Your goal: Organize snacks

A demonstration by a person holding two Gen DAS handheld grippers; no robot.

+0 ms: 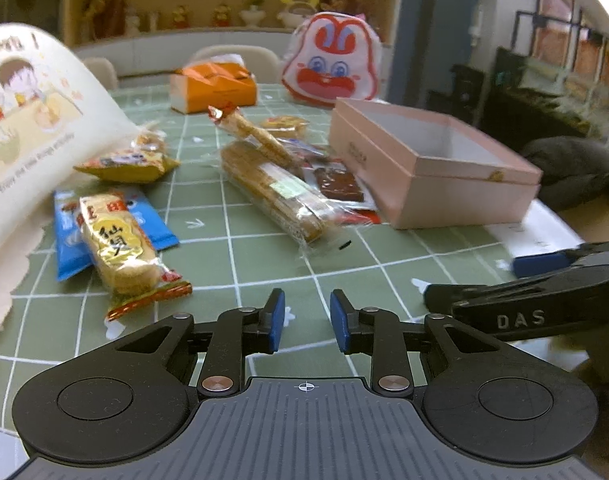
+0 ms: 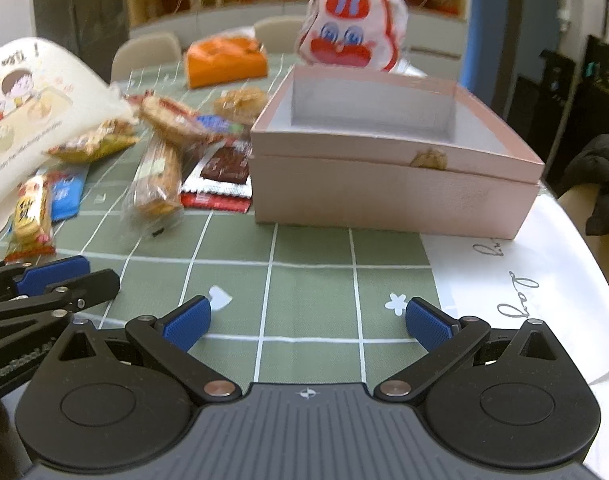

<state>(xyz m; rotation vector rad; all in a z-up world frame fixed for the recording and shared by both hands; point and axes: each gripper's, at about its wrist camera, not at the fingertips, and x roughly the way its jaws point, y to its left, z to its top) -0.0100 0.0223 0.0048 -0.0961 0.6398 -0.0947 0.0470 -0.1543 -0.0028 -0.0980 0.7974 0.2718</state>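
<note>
Both grippers hang low over the near edge of the desk (image 2: 312, 280), which wears a green cloth with a white grid. The left gripper (image 1: 304, 318) has its jaws part way apart with nothing between the blue pads, only bare cloth. The right gripper (image 2: 308, 322) has its jaws spread wide and released, also empty, and it sits just to the right of the left one.

The snacks lie scattered on the left half of the desk. Nearest is a rice cracker pack (image 1: 122, 254) in yellow wrap, lying across a blue packet (image 1: 70, 236). Farther off rests a yellow bag (image 1: 130, 162). In the middle a long clear pack of biscuits (image 1: 274, 192) has a thinner biscuit stick pack (image 1: 252, 132) propped on its far end. A chocolate wafer packet (image 2: 226, 168) lies just beside the left wall of the open pink box (image 2: 392, 184), which stands on the right and looks empty inside. At the far side sit an orange box (image 1: 214, 86) and a white bag with a red cartoon face (image 1: 332, 62). A cream cartoon-printed bag (image 1: 28, 128) looms at the far left.
</note>
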